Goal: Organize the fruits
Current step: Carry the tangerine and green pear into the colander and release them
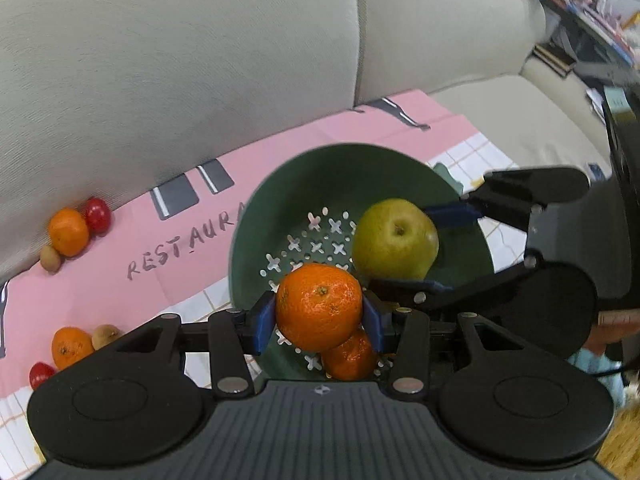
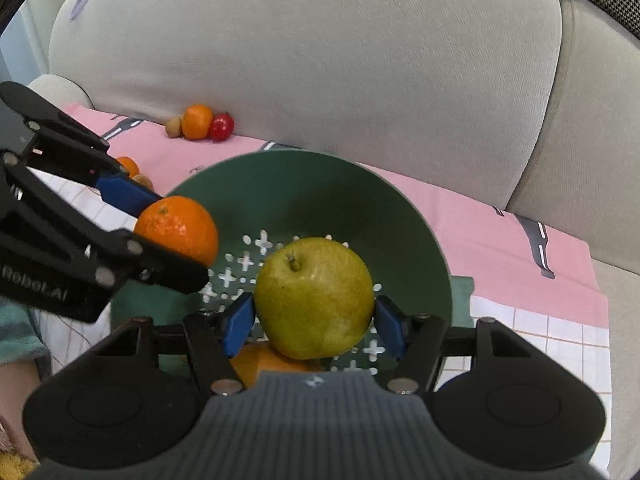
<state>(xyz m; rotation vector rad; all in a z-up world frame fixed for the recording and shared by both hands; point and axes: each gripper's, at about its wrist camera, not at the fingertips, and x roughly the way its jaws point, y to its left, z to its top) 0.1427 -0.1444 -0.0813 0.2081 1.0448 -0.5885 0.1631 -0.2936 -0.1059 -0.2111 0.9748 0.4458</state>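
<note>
Orange, dimpled peel filled the left claw (image 1: 319, 316): a round mandarin (image 1: 318, 306) pinched between its blue pads, hanging over the dark green perforated plastic bowl (image 1: 460, 236). The right claw (image 2: 314, 322) gripped a yellow-green, stalked apple-like fruit (image 2: 314, 298) by its widest sides above the same bowl. It looked firm and heavier, and its smooth skin could slip; the mandarin seemed softer and easily bruised. One more mandarin (image 1: 350, 358) lay in the bowl. On the pink printed cloth (image 1: 180, 264), covering a sofa seat, remained two mandarins, two red fruits and two small brown ones.
</note>
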